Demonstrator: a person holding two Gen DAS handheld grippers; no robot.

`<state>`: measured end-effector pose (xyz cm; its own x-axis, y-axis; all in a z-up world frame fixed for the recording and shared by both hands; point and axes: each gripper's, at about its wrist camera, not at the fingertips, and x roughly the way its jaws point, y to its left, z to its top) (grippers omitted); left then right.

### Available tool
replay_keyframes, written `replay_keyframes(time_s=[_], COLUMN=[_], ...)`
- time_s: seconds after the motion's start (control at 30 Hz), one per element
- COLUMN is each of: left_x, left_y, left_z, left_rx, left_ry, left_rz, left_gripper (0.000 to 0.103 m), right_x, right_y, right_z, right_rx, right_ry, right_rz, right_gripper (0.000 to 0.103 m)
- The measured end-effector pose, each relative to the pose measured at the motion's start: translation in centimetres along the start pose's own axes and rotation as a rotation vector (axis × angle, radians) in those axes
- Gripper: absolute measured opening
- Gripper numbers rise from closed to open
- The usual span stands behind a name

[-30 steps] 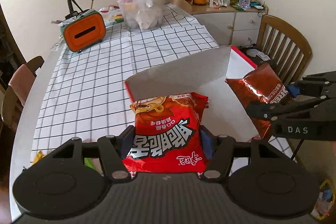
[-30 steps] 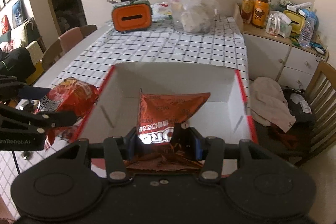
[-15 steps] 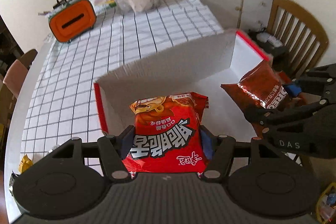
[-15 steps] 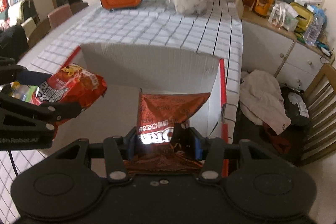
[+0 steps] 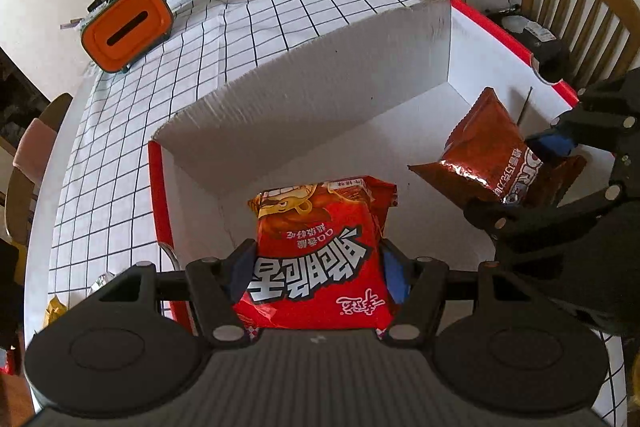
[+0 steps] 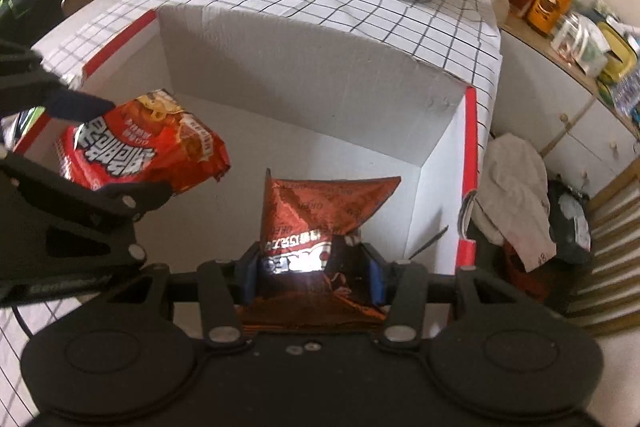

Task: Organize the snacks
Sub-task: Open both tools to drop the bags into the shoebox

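Two packets hang over the white box (image 5: 304, 115), red noodle snack (image 5: 320, 259) pinched in the left gripper (image 5: 316, 267), brown Oreo pack (image 6: 316, 219) in the right gripper (image 6: 312, 267), so I'd lower both near the floor before letting go.

Glossy foil snack bags (image 5: 320, 247), matt corrugated cardboard box (image 5: 320, 87), cloth tablecloth (image 5: 160, 99)

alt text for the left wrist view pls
The left tongs grip a red snack bag above an open white cardboard box with red edges. At right, the right tongs hold a brown Oreo bag over the same box.
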<state>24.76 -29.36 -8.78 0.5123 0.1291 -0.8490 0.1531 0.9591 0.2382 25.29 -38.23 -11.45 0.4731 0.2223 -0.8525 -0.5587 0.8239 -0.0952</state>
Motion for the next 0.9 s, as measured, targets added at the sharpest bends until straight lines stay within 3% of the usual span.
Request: replay_keyframes(time_s=[0.17, 0.33, 0.53, 0.67, 0.9], left_x=[-0.2, -0.8, -2.8, -4.5, -7.3], left_y=[-0.1, 0.2, 1.3, 1.9, 3.2], left_z=[0.0, -0.3, -1.1, -1.6, -2.9], left_rx=[0.005, -0.015, -0.052, -0.068, -0.102], left_ry=[-0.012, -0.022, -0.064, -0.102, -0.154], left_rz=[0.014, 0.011, -0.016, -0.026, -0.036], left_gripper=[0.065, 0.065, 0.065, 0.066, 0.070], right_x=[0.2, -0.3, -2.5, -4.5, -7.2], right_y=[-0.1, -0.1, -0.3, -0.4, -0.2], right_z=[0.0, 0.0, -0.4, -0.4, -0.4], right_rx=[-0.011, -0.023, 0.010, 0.033, 0.075], right_ry=[0.004, -0.009, -0.059, -0.111, -0.164], right_rz=[0.025, 0.030, 0.068, 0.091, 0.117], right_gripper=[0.050, 0.059, 0.064, 0.075, 0.080])
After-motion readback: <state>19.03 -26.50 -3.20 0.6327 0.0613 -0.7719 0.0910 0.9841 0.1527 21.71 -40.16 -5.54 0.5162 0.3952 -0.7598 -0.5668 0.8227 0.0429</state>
